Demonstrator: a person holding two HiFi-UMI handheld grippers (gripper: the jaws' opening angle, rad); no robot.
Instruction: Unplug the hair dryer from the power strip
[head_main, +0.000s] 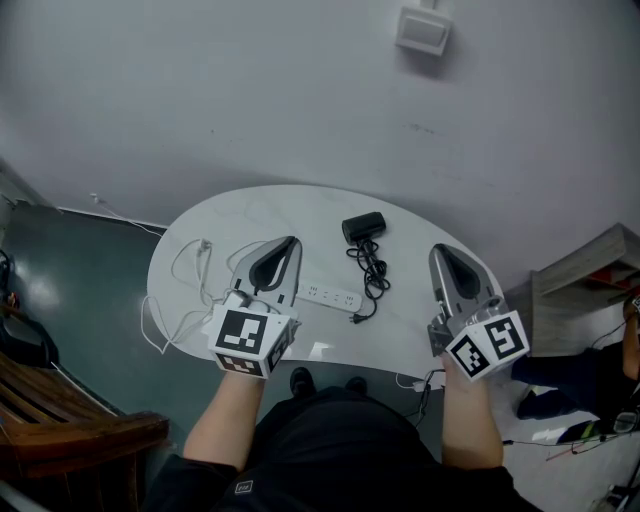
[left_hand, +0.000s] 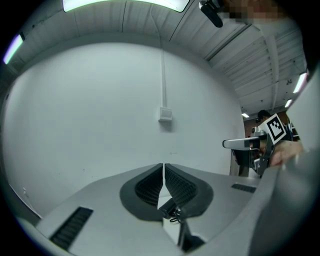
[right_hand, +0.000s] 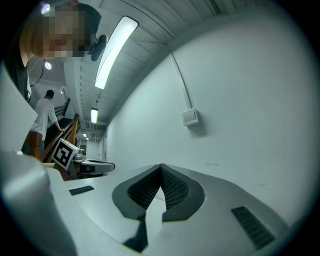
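Power strip (head_main: 330, 297), long axis left-right

White power strip (head_main: 330, 296); black hair dryer (head_main: 363, 227); white table (head_main: 250, 215).

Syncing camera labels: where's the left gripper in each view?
Head view: left gripper left of centre, shut.
Left gripper view: the gripper itself, bottom centre.
Right gripper view: small, left of that view's own jaws.
Shared landmark: the white wall box, in all three.
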